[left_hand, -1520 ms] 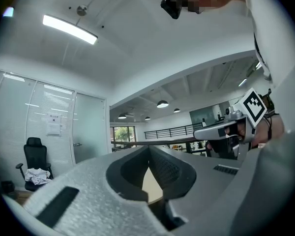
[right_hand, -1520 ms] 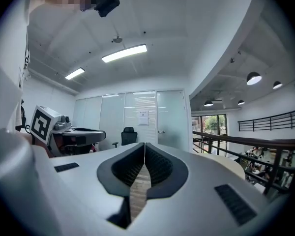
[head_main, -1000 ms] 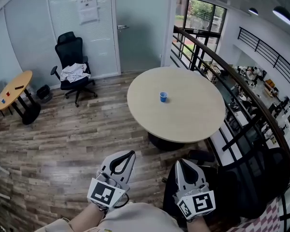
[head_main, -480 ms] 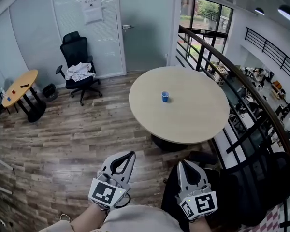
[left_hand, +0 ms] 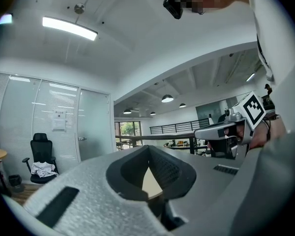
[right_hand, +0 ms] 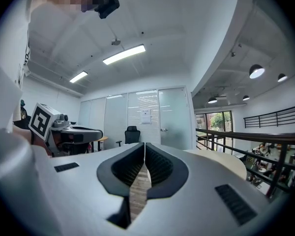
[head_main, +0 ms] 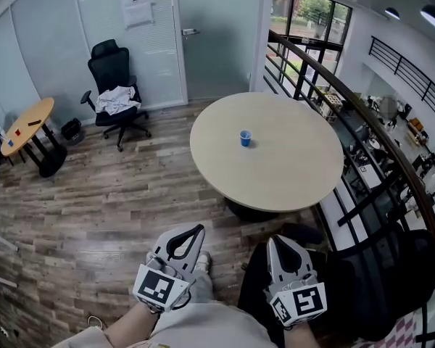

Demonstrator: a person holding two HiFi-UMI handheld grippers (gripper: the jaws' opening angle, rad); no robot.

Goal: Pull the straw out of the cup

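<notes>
blue cup point(head_main: 245, 138) stands near the middle of the round desk point(head_main: 297, 172), well apart from both tools; it is too small to tell whether a straw sits in it. left hand-held gripper point(head_main: 197, 229) and right hand-held gripper point(head_main: 270, 241) hang low, close to the person, over the wooden floor point(head_main: 94, 194). each has its jaws pressed together with nothing between them. a black office chair point(head_main: 110, 71) stands by the far glass wall.
</notes>
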